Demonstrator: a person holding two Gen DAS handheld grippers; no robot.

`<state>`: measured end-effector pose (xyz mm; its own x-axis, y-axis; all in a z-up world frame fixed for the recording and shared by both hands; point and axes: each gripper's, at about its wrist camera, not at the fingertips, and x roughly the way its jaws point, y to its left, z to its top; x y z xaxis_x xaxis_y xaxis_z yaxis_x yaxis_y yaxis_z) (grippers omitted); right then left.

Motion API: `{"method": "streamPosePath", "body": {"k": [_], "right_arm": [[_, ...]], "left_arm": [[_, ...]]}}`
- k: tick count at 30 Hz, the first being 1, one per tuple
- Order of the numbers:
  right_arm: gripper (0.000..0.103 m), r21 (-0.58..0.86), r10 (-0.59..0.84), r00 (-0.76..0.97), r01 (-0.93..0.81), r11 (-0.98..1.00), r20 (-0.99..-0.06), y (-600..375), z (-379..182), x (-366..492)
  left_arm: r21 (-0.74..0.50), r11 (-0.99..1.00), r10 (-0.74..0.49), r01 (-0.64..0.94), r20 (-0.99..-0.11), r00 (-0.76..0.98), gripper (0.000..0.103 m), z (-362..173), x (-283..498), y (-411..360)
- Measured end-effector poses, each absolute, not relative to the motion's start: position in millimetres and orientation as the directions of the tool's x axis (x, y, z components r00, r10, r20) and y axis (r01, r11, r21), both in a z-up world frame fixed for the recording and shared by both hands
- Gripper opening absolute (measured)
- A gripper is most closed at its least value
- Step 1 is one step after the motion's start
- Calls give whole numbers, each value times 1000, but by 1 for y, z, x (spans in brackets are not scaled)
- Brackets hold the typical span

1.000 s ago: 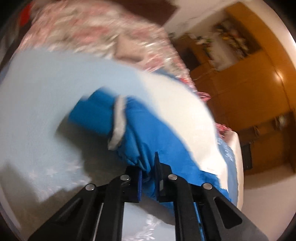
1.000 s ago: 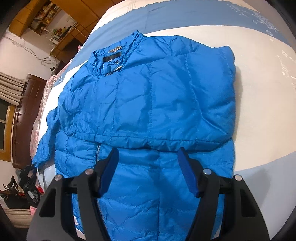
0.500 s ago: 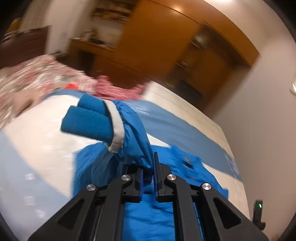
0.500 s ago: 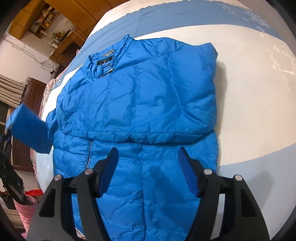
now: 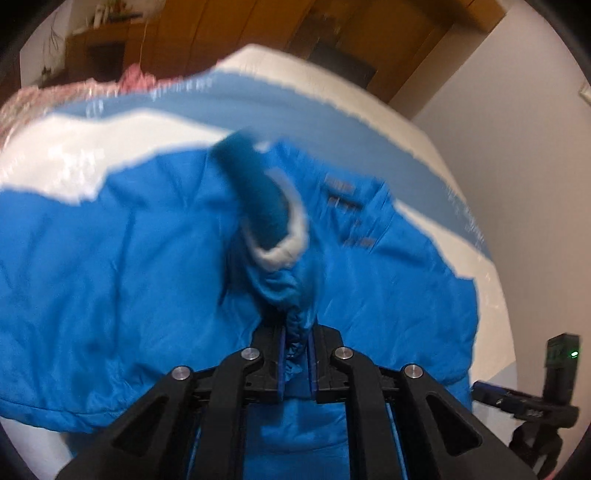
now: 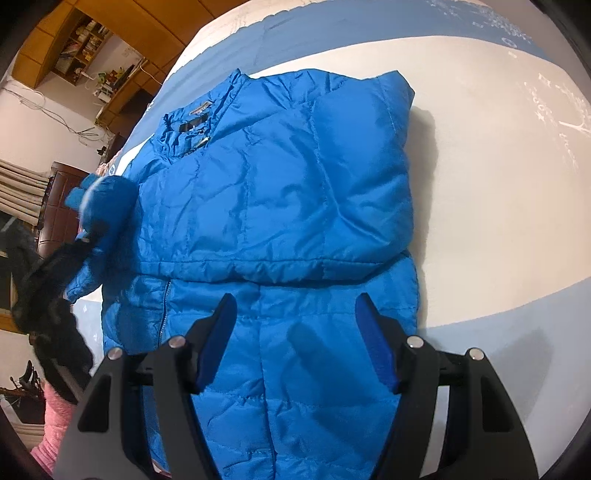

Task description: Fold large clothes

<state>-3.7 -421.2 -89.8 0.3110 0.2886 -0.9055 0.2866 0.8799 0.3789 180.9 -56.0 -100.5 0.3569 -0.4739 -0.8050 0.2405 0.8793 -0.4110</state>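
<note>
A bright blue puffer jacket (image 6: 280, 206) lies spread on the bed, its right sleeve folded across the chest and its collar (image 6: 192, 122) at the far end. My left gripper (image 5: 297, 332) is shut on the jacket's left sleeve (image 5: 288, 291) near the ribbed blue cuff (image 5: 255, 192) with its white lining, and holds it raised over the jacket's body. From the right wrist view the same sleeve (image 6: 107, 206) and the left gripper (image 6: 86, 236) hang at the jacket's left edge. My right gripper (image 6: 295, 332) hovers open above the jacket's lower half, nothing between its fingers.
The bed sheet (image 6: 498, 203) is white with blue bands. Wooden wardrobes (image 5: 229, 33) and shelves (image 6: 85, 40) line the far wall. A pink quilt (image 5: 48, 99) lies at the bed's head. A tripod with a green light (image 5: 554, 376) stands by the bed. A pink sleeve (image 6: 55, 413) shows lower left.
The left gripper has swung the held sleeve from outside the jacket's edge inward over its body, rolling as it went. The right gripper has barely shifted above the hem.
</note>
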Motion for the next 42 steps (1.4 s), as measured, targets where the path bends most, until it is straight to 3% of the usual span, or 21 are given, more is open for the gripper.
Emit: {"method": "streamPosePath", "body": {"k": [5, 10, 12, 15, 18, 23, 31, 37, 39, 40, 41, 42], "right_arm": [[66, 376, 293, 290, 294, 879, -911, -419, -100, 0], [66, 369, 291, 279, 288, 883, -915, -414, -100, 5], [66, 375, 295, 292, 273, 886, -910, -411, -94, 9], [69, 389, 312, 304, 240, 889, -900, -402, -84, 18], [72, 423, 356, 304, 196, 884, -884, -388, -78, 34], [76, 469, 430, 269, 100, 878, -862, -348, -72, 71], [77, 560, 546, 162, 56, 827, -822, -296, -100, 131], [78, 560, 546, 142, 77, 825, -825, -276, -119, 153], [68, 559, 546, 155, 56, 827, -823, -268, -116, 158], [58, 543, 531, 157, 47, 838, -833, -266, -116, 160], [37, 514, 504, 164, 26, 857, -848, -262, -114, 163], [33, 521, 511, 163, 22, 853, -844, -261, -114, 165]], "left_arm": [[-400, 885, -457, 237, -841, 289, 12, -145, 171, -56], [-379, 886, -447, 267, -851, 276, 13, -133, 166, -63], [-376, 879, -454, 291, -848, 275, 31, -120, 159, -63], [-395, 856, -491, 334, -824, 282, 42, -95, 144, -59], [-383, 862, -484, 331, -814, 320, 43, -76, 138, -44], [-254, 950, -304, 179, -880, 365, 42, -81, 163, -5], [-296, 945, -325, 136, -885, 332, 42, -106, 175, 12], [-312, 940, -342, 140, -880, 331, 42, -111, 174, 16], [-309, 941, -339, 139, -881, 331, 42, -113, 174, 14], [-309, 941, -337, 137, -882, 330, 42, -113, 174, 14], [-309, 942, -336, 135, -882, 330, 42, -114, 174, 14], [-309, 942, -337, 133, -883, 328, 42, -113, 174, 14]]}}
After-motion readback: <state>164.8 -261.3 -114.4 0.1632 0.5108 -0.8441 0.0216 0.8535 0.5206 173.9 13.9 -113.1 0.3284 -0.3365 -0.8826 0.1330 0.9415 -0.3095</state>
